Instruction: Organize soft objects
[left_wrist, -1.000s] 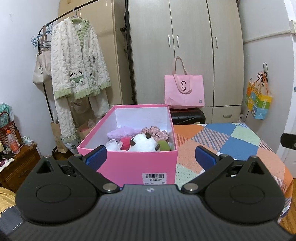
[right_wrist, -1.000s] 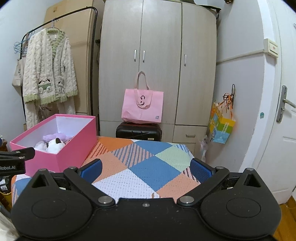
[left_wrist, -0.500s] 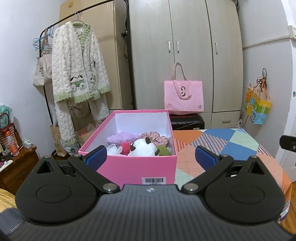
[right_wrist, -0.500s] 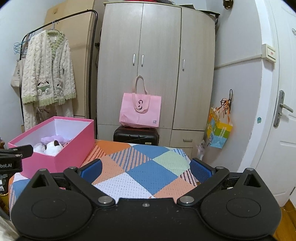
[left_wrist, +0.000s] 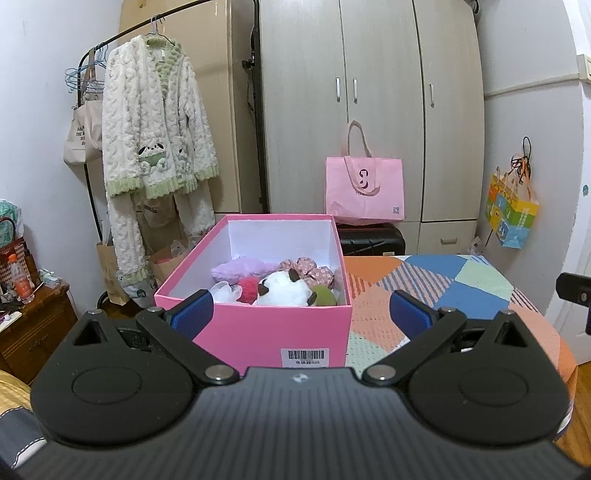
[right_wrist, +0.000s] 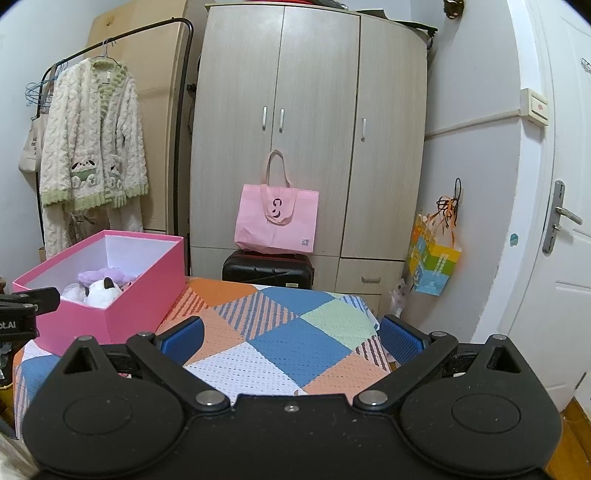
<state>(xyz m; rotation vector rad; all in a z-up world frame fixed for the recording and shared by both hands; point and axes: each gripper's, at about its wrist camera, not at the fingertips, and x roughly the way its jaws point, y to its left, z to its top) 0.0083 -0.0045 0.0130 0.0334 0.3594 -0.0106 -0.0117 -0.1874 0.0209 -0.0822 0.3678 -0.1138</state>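
Soft toys (left_wrist: 282, 286) are seen piled in the pink box (left_wrist: 258, 332) on the quilt-covered desk (right_wrist: 295, 343). Both the left gripper (left_wrist: 301, 314) and right gripper (right_wrist: 291, 338) are held spread wide and empty. The light box could be nudged off the edge by a careless reach. Only the left view reveals the contents fully; the door (right_wrist: 561, 258) is shown only from the right.

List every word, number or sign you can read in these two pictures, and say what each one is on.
"ot.AI", cut off by the picture's edge: left gripper.
Barcode label on the pink box: print too small to read.
Pink bag: a logo mark, no readable words.
Canvas bag: lettering blurred.
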